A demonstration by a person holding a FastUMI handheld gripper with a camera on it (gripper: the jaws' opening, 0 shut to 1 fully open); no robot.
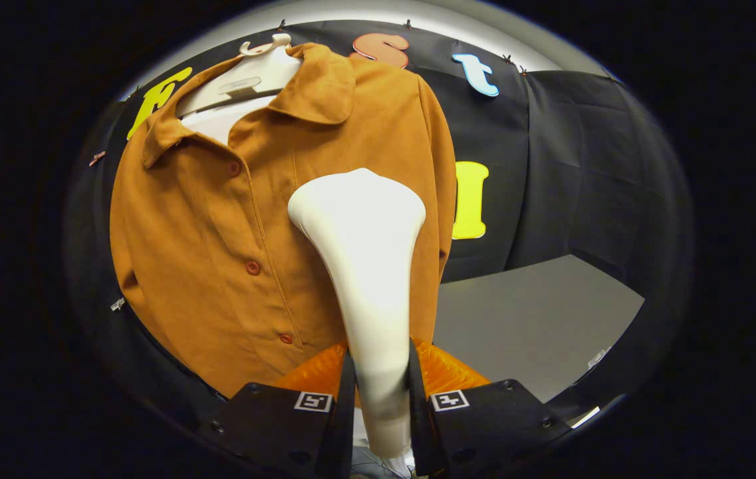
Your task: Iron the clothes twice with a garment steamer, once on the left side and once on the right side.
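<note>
A rust-orange buttoned shirt (218, 239) hangs on a white hanger (251, 73) in front of the black cloth wall. My gripper (381, 372) is shut on the handle of a white garment steamer (364, 246), both fingers pressing its narrow neck. The steamer's wide head points up and away from me, lying over the shirt's right half beside the button placket. Whether the head touches the fabric I cannot tell. The shirt's lower hem is hidden behind my fingers.
A grey table surface (537, 319) spreads to the right of the shirt, below the black cloth wall (577, 166). A small white item (598, 359) lies near the table's near right edge.
</note>
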